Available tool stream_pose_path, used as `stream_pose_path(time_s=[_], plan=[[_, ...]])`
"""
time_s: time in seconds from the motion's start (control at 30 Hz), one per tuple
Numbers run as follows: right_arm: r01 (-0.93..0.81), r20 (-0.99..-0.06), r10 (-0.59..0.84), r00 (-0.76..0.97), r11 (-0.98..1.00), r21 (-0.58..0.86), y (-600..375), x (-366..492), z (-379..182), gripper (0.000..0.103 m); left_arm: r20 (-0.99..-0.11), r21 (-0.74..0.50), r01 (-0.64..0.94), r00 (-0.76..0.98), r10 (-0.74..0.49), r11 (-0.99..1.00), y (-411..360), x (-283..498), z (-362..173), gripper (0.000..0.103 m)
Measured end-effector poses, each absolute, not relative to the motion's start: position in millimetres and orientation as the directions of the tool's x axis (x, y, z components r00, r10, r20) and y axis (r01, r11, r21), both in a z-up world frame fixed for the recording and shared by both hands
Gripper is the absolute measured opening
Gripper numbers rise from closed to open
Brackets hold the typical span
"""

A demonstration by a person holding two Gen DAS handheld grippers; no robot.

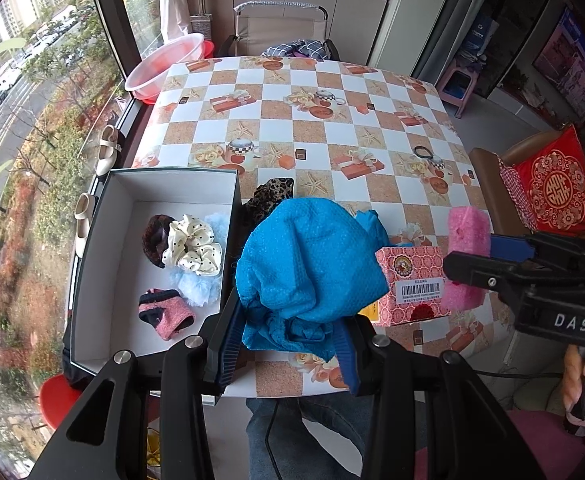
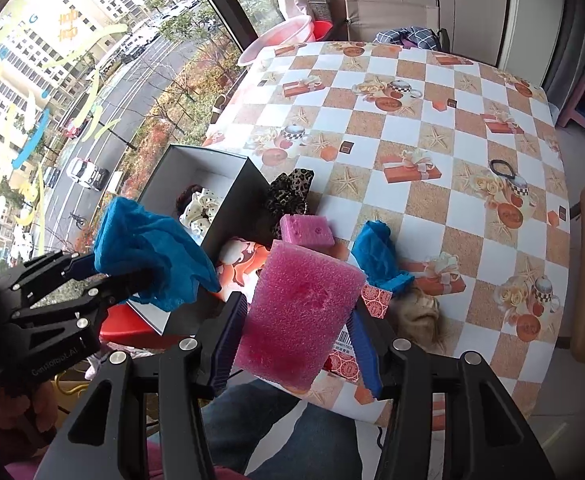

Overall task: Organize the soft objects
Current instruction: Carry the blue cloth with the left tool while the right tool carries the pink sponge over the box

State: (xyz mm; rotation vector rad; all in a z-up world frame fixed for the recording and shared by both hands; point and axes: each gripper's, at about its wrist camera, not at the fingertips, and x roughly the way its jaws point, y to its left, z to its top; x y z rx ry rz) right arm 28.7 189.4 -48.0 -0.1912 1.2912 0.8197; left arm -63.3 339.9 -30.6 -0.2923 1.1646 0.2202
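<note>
A: What's sitting in the box (image 1: 104,216)?
B: Four scrunchies (image 1: 191,250) are lying inside. The left gripper (image 1: 288,320) is gripping the blue cloth (image 1: 308,256) just beside it.
A: And what's remaining?
B: The right gripper (image 2: 298,340) is clamping a pink sponge (image 2: 298,312); the leopard scrunchie (image 2: 288,194) is waiting.

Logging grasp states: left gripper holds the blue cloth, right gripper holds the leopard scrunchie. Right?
Half right. The left gripper does hold the blue cloth, but the right gripper holds the pink sponge; the right wrist view shows the leopard scrunchie lying on the table.

Checkered table (image 1: 372,128) beside street-view window (image 1: 32,100)
</note>
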Motion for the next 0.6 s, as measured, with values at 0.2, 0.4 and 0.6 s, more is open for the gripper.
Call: stream_pose_path(time_s=[0.2, 0.4, 0.6], plan=[[-0.656, -0.901, 0.429, 0.067, 0.699, 0.284, 190, 30, -41, 0.052, -0.920, -0.125, -0.337, 0.392, 0.018, 0.933, 338, -69, -31, 0.045], [-0.636, -0.896, 0.441, 0.052, 0.706, 0.310, 185, 28, -42, 0.052, -0.915, -0.126, -0.349, 0.402, 0.027, 0.929, 345, -75, -26, 0.045], [-0.660, -0.899, 0.434, 0.061, 0.693, 0.290, 192, 21, -37, 0.052, -0.913, -0.117, -0.382, 0.405, 0.052, 0.917, 358, -86, -24, 0.045]])
